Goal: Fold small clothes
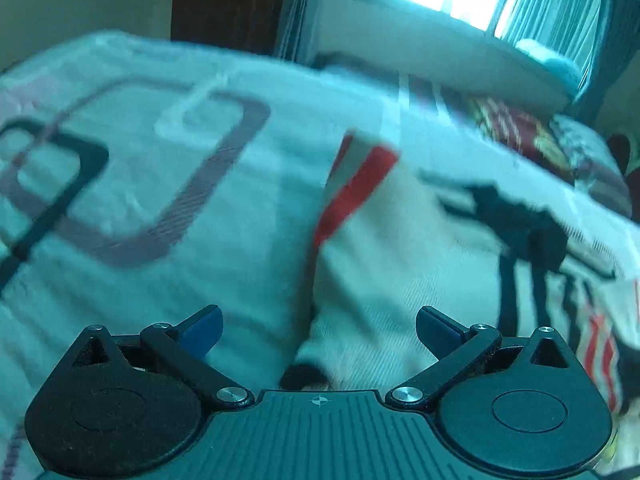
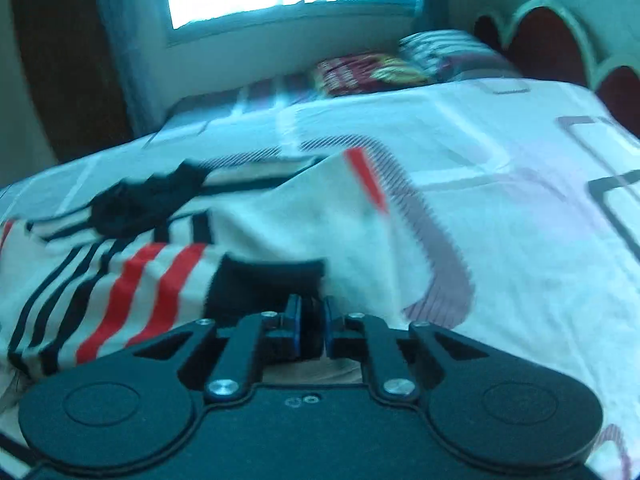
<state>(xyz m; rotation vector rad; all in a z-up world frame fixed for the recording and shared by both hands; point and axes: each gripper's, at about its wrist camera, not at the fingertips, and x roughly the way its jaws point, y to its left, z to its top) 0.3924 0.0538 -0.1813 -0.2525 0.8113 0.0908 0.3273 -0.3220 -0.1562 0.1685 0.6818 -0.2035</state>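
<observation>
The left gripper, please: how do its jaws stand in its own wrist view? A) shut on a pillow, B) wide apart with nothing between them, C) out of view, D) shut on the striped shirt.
B: the left gripper has its blue fingertips far apart, above the white shirt without pinching it.
</observation>
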